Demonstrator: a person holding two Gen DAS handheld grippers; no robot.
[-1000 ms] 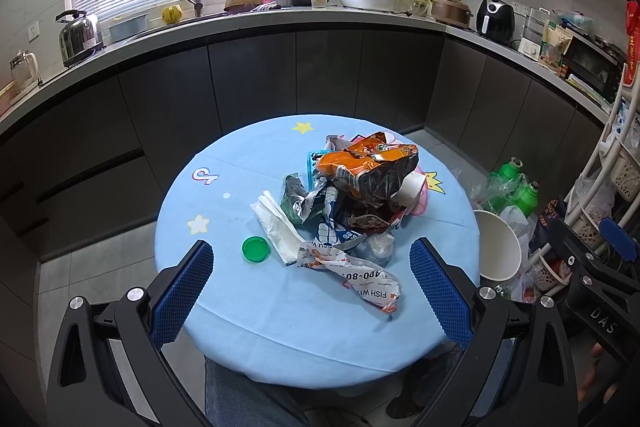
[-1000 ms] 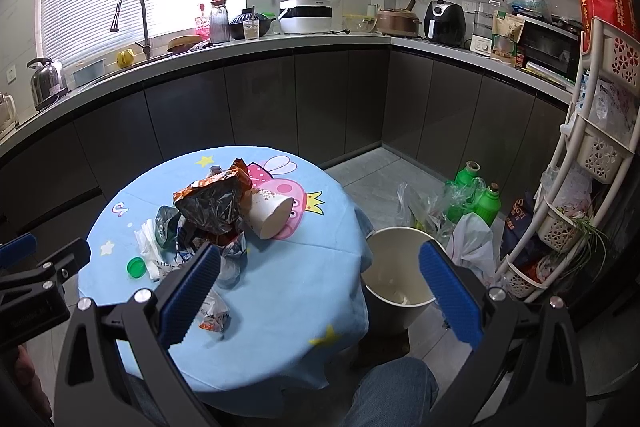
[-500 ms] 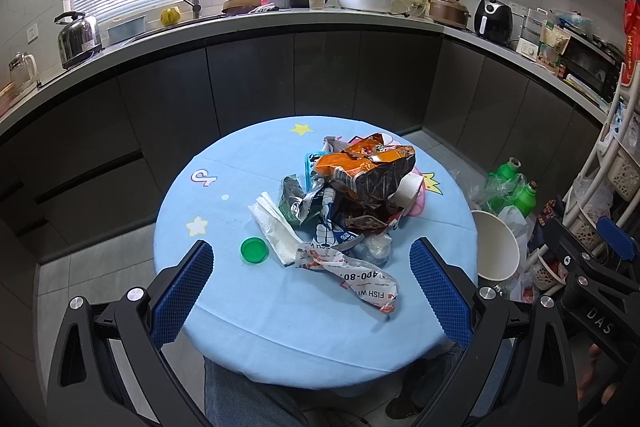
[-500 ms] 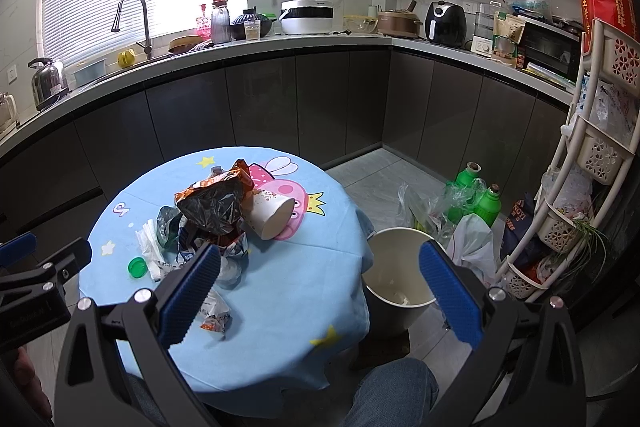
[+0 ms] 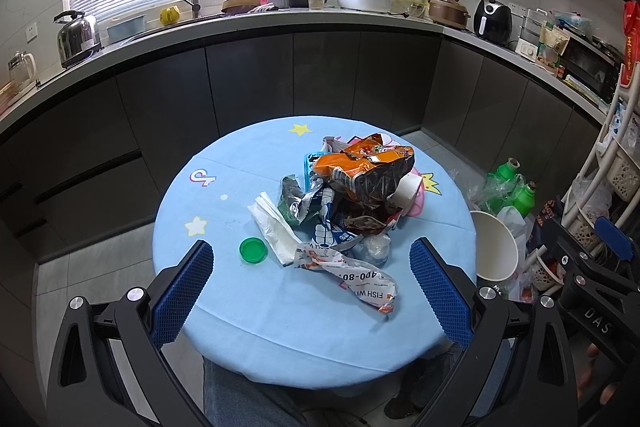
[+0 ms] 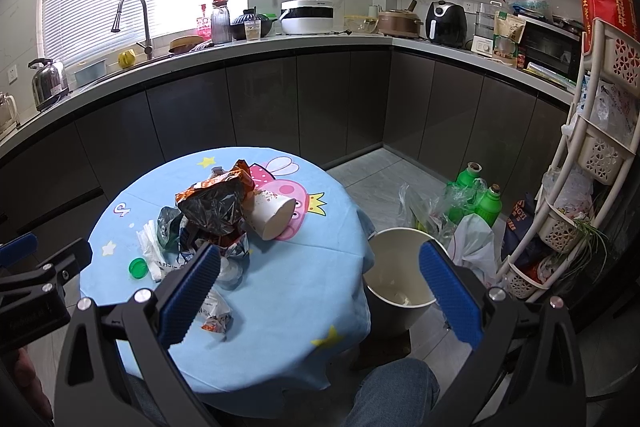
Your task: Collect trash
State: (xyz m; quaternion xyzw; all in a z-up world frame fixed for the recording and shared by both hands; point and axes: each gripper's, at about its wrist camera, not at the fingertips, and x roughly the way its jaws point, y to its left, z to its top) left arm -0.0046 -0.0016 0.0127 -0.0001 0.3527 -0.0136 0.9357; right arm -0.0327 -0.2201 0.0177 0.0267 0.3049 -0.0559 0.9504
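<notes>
Left gripper (image 5: 312, 289) and right gripper (image 6: 320, 285), jaws spread wide and empty, hover above the round table (image 5: 248, 323). Frame centre: wrapper pile (image 5: 344, 203), its orange chip bag (image 5: 360, 163) partly hiding a paper cup (image 6: 272, 215). Right: waste bin (image 6: 394, 279), base hidden.

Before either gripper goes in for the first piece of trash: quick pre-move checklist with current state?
1. Left gripper open and empty: ok.
2. Right gripper open and empty: ok.
3. Trash pile on the round table unobstructed in the left wrist view: ok.
4. Loose pieces reachable at the pile's near edge, the green cap and the white printed wrapper: ok.
5. White bin upright and open on the floor beside the table: ok.
6. Room left in the bin: cannot tell, only part of its inside shows.
</notes>
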